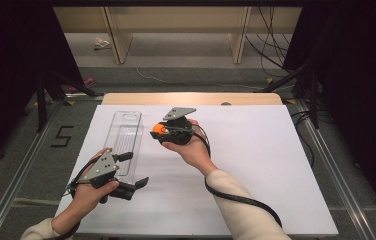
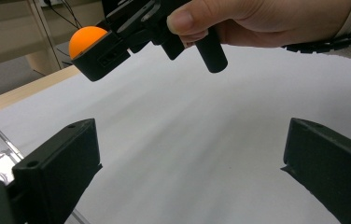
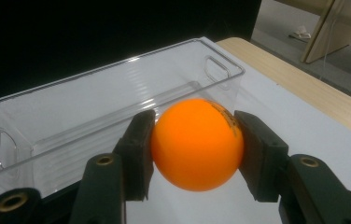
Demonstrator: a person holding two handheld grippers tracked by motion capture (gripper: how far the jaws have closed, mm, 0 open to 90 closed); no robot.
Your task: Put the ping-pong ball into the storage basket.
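Left gripper [image 1: 135,170] wide apart, empty; right gripper [image 1: 157,131] clamps orange ball [image 3: 197,143] beside clear tray's [image 3: 94,93] rim.

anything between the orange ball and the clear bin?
Nothing visible. The right claw holds the orange ball just beside the clear bin, whose inside looks empty. The left claw sits open at the bin's near end.
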